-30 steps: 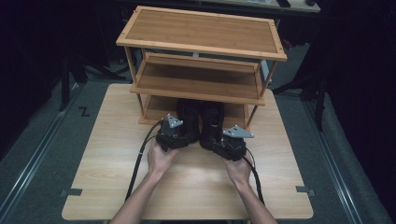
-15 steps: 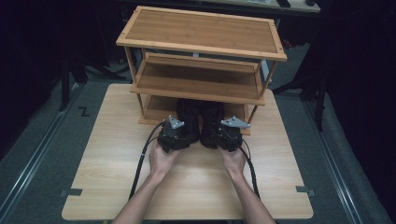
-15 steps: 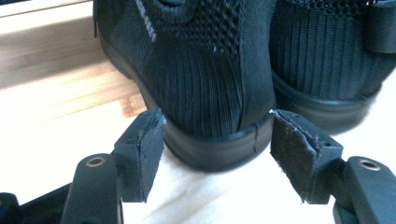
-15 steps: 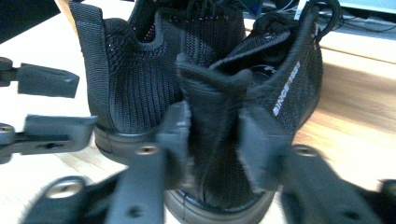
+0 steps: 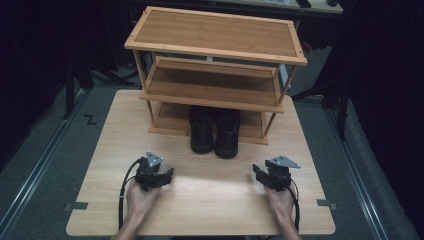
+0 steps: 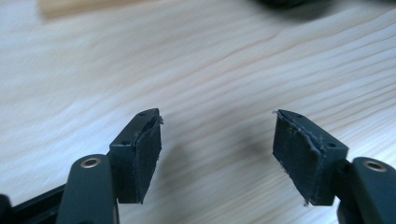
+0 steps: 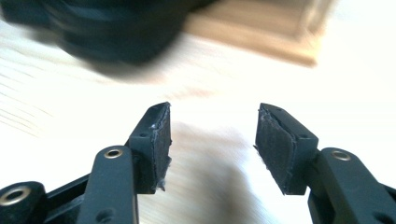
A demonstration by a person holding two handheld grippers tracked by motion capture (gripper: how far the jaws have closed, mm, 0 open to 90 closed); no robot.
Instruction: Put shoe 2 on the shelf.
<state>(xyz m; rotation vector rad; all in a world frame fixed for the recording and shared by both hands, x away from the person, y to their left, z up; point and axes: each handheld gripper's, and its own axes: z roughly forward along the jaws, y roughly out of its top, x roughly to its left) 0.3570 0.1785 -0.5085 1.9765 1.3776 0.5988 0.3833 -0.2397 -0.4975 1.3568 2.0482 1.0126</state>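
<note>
While both grippers sat low over the table (image 5: 210, 200), near its front edge and well apart from each other, neither held anything. Left gripper (image 5: 167, 176) was at the left, gripped from behind by the left hand (image 5: 140, 197). Its own camera showed the jaws spread wide, bare wood grain between the pads (image 6: 147, 156), nothing touching them. Right gripper (image 5: 257, 174) was at the right, in the right hand (image 5: 280, 200). Its jaws were also spread, with only tabletop in the gap.

The pair of black shoes (image 5: 215, 130) stood side by side at the foot of the wooden rack (image 5: 215, 35), heels tucked under the bottom shelf (image 5: 172, 117), toes sticking out onto the table toward the person. The shoes touched each other or nearly so; couldn't tell which. Both were upright. They sat between the two grippers in left-right terms but farther back, clear of both.

In the right gripper view a dark blurred shoe (image 7: 112, 28) was at upper left, with a corner of the rack base (image 7: 275, 32) beside it. The middle shelf (image 5: 210, 90) was bare.
</note>
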